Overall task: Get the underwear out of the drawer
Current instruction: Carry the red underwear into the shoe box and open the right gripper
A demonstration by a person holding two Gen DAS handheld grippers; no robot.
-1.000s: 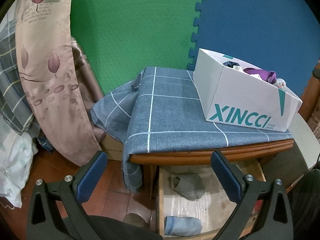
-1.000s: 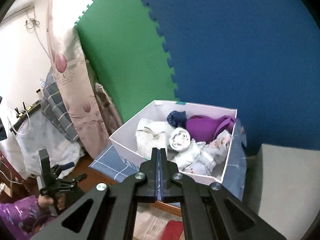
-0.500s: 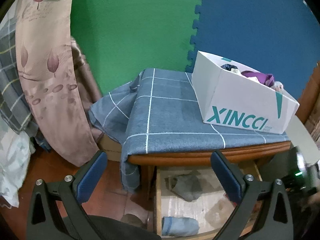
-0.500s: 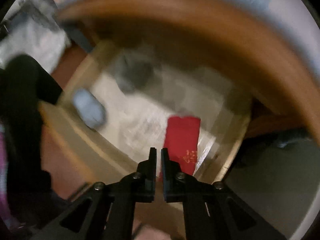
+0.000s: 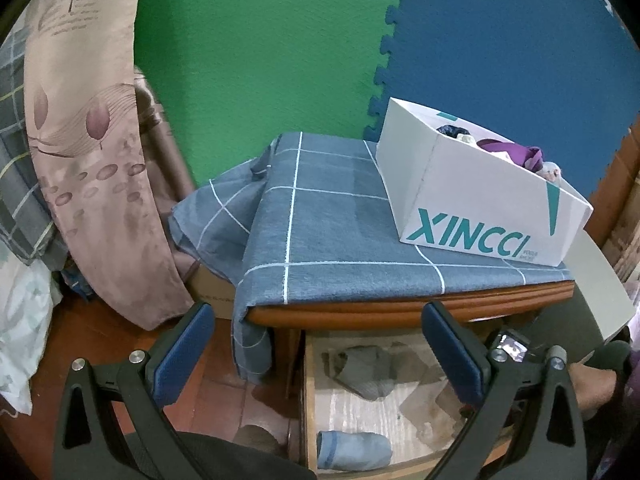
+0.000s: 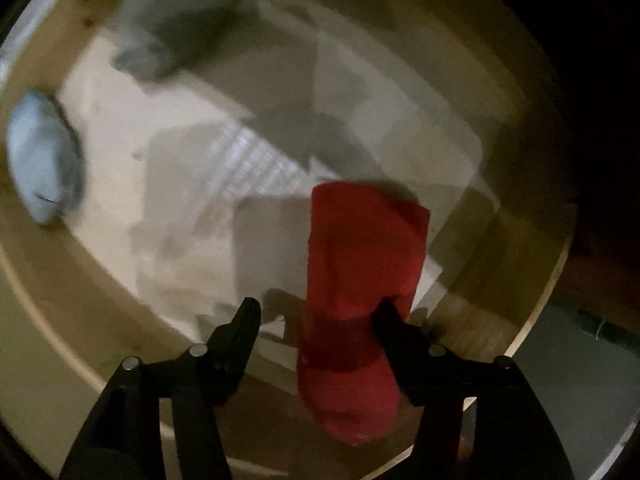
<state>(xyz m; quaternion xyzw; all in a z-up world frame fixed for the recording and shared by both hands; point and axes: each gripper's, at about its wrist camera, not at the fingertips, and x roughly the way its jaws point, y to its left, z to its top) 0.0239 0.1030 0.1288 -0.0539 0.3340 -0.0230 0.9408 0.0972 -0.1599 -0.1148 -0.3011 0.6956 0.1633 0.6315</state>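
The right gripper (image 6: 316, 316) points down into the open drawer (image 6: 80, 344), and its jaws have just been opening; they stand spread and grip nothing. The folded red underwear (image 6: 360, 264) lies on the drawer floor at about 5 o'clock in the right wrist view, between the fingers but crowded against the right one, well apart from the left. A light-blue rolled garment (image 6: 42, 164) sits at 9 o'clock and a grey one (image 6: 176, 20) at 11 o'clock. The left gripper (image 5: 320, 356) hangs spread and empty before the cloth-covered cabinet (image 5: 400, 308) with the white shoe box (image 5: 472, 204).

Because the red piece sits off-centre, closing now could pinch only one edge, so the fold may unravel or slip free on lifting. The picture is blurred, so depth is unclear; the fingertips could jam on the drawer floor.
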